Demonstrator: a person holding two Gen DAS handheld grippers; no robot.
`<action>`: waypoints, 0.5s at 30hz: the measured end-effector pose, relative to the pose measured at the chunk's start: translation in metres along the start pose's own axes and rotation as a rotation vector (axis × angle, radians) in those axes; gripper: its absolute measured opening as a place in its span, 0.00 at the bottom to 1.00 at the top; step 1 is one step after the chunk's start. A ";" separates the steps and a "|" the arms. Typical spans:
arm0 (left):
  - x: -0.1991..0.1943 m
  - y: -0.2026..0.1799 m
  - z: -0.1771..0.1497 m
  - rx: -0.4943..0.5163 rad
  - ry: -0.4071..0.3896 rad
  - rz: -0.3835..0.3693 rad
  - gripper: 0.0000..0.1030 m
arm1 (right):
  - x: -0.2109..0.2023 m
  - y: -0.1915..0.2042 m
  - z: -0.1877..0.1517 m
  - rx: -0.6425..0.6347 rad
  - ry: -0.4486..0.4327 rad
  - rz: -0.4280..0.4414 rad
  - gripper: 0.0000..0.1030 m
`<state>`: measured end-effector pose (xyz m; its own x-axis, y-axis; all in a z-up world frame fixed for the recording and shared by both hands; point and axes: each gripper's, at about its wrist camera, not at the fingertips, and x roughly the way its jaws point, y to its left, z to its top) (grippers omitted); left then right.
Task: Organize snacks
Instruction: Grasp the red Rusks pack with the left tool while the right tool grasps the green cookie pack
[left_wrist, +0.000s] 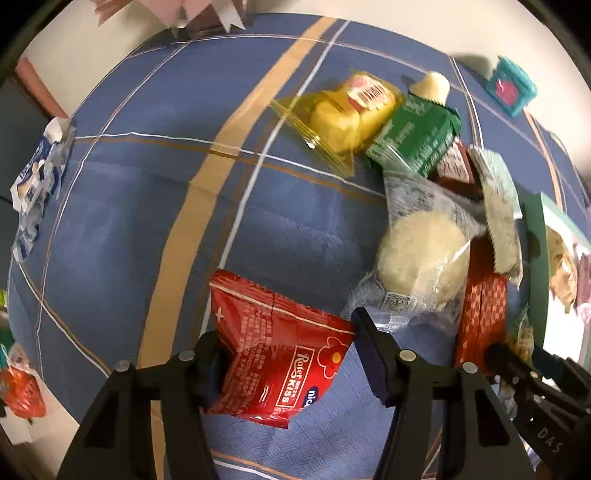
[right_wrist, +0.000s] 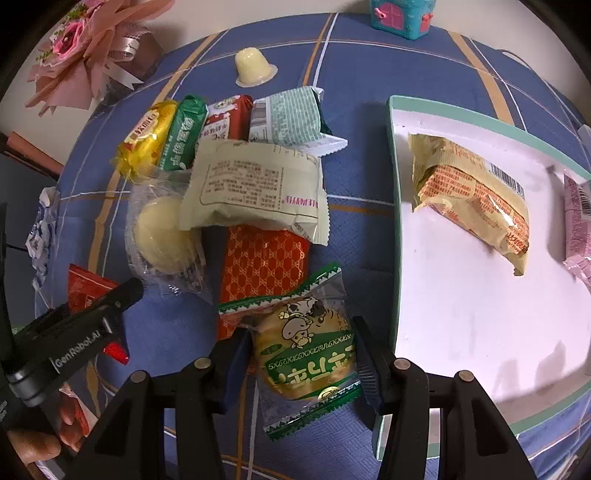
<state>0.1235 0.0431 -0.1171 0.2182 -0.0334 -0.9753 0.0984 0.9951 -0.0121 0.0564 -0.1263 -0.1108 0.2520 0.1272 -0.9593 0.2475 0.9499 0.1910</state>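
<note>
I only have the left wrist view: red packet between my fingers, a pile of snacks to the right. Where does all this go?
Observer: Into a teal-rimmed white tray right of the pile; your view catches only its edge.
Operator: Anything in it yet?
Observer: Yes, a yellow packet with orange print lies inside, and a pink packet sits at the far right edge.
Operator: What is the right gripper doing?
Observer: The right gripper is shut on a green-trimmed cake packet beside the tray's near corner.
Operator: Is my red packet gripped?
Observer: The left gripper has the red packet between its fingers; both pads appear to press its edges.
</note>
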 end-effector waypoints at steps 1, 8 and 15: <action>-0.002 0.001 0.001 -0.008 -0.007 -0.002 0.60 | -0.002 0.000 0.001 0.001 -0.003 0.004 0.53; -0.032 0.012 0.007 -0.049 -0.098 -0.009 0.60 | -0.026 0.000 0.005 0.005 -0.052 0.043 0.53; -0.069 0.017 0.013 -0.074 -0.190 -0.015 0.60 | -0.051 -0.004 0.008 0.014 -0.109 0.052 0.53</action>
<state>0.1226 0.0614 -0.0477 0.3972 -0.0580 -0.9159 0.0332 0.9983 -0.0488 0.0496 -0.1384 -0.0608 0.3648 0.1441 -0.9199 0.2446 0.9384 0.2439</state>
